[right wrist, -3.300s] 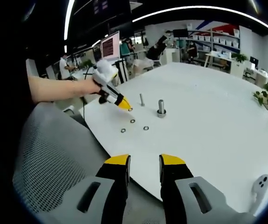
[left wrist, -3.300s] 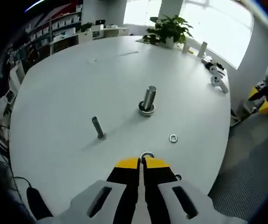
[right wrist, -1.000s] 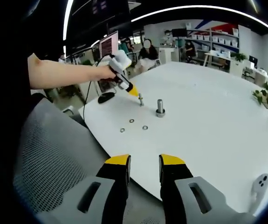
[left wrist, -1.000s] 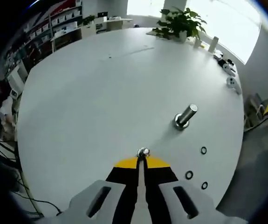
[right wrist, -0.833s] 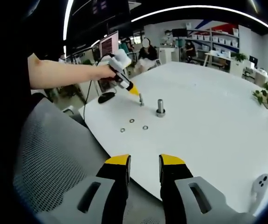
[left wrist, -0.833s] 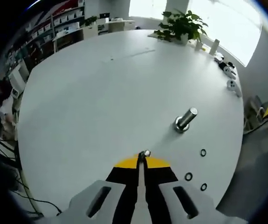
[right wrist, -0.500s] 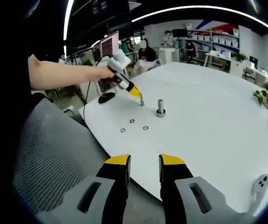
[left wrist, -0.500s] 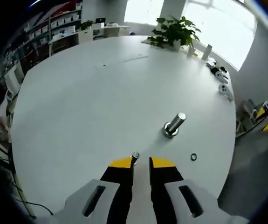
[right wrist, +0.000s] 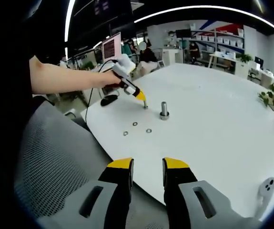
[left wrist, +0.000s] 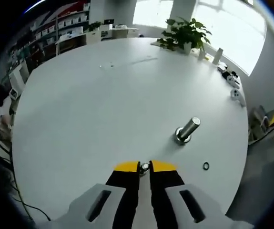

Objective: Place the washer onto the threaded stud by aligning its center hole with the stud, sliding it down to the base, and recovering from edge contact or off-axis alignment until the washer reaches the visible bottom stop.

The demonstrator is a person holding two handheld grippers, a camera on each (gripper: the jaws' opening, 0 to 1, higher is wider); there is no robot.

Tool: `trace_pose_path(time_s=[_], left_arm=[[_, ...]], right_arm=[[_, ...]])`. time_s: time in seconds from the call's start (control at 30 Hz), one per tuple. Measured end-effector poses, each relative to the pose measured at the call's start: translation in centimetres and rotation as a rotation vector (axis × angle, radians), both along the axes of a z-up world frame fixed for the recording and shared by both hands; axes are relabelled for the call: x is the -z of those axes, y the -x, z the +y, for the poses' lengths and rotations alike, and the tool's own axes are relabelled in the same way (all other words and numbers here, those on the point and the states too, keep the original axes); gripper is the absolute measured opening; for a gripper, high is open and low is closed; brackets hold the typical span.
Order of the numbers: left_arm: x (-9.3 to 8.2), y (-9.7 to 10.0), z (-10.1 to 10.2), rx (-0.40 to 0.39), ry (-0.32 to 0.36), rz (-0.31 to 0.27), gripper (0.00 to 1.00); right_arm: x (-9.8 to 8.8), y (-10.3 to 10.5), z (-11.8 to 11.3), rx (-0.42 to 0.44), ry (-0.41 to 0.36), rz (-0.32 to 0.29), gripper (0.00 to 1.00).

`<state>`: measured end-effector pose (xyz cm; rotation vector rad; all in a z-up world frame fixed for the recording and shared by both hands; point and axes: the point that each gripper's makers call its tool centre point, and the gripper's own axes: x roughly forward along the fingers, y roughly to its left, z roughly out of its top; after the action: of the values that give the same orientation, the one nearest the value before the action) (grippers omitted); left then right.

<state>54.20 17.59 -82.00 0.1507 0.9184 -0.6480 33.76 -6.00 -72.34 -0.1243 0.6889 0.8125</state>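
Note:
In the left gripper view, my left gripper (left wrist: 145,167) hangs over the white table (left wrist: 103,105), its yellow tips a little apart. A small shiny round end (left wrist: 145,166) sits between them; I cannot tell whether it is the thin stud's top or a washer on it. The thick stud (left wrist: 187,130) stands to the right with a washer at its base, and a loose washer (left wrist: 206,166) lies nearer the edge. In the right gripper view, a hand holds the left gripper (right wrist: 140,97) down at the thin stud (right wrist: 145,104). My right gripper (right wrist: 147,167) is open and holds nothing.
Three loose washers (right wrist: 135,124) lie near the table's edge, short of the thick stud (right wrist: 164,109). A mesh chair (right wrist: 55,157) sits under my right gripper. A potted plant (left wrist: 184,33) and small devices (left wrist: 236,93) stand at the far rim. A dark mouse (right wrist: 109,99) lies by the hand.
The left jaws, shut on a washer at the thin stud's top a second ago, have parted, then narrowed again with the stud's end between the tips. The right gripper has not moved.

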Motion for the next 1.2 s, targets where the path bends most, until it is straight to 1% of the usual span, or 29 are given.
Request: trace_pose_path(time_s=[0.2,0.33,0.6,0.67,0.87,1.2], left_arm=[[0.0,0.5,-0.1,0.025,-0.039,-0.014,0.04],[0.0,1.4,-0.4,0.039,-0.06,-0.014,0.04],[-0.2,3.4,-1.4,0.053,-0.046,0.006,0.04],[-0.2,4.0,-1.7,0.053,-0.036,0.02,0.04],[0.0,5.6,-2.4,0.066,-0.034,0.035,0.04],[0.0,6.3,-2.9,0.09,-0.032,0.031,0.04]], right_arm=[[-0.1,-0.1,0.1,0.0,-0.002,0.001,0.26],[-0.2,-0.1,0.2,0.001,-0.003,0.0,0.26],[-0.4,-0.1,0.2,-0.001,-0.005,-0.009,0.26],[-0.5,-0.1,0.2,0.0,-0.006,-0.012,0.26],[-0.7,0.0,0.4,-0.003,-0.005,-0.02,0.26],[-0.9,0.1,0.5,0.0,-0.006,-0.021,0.26]])
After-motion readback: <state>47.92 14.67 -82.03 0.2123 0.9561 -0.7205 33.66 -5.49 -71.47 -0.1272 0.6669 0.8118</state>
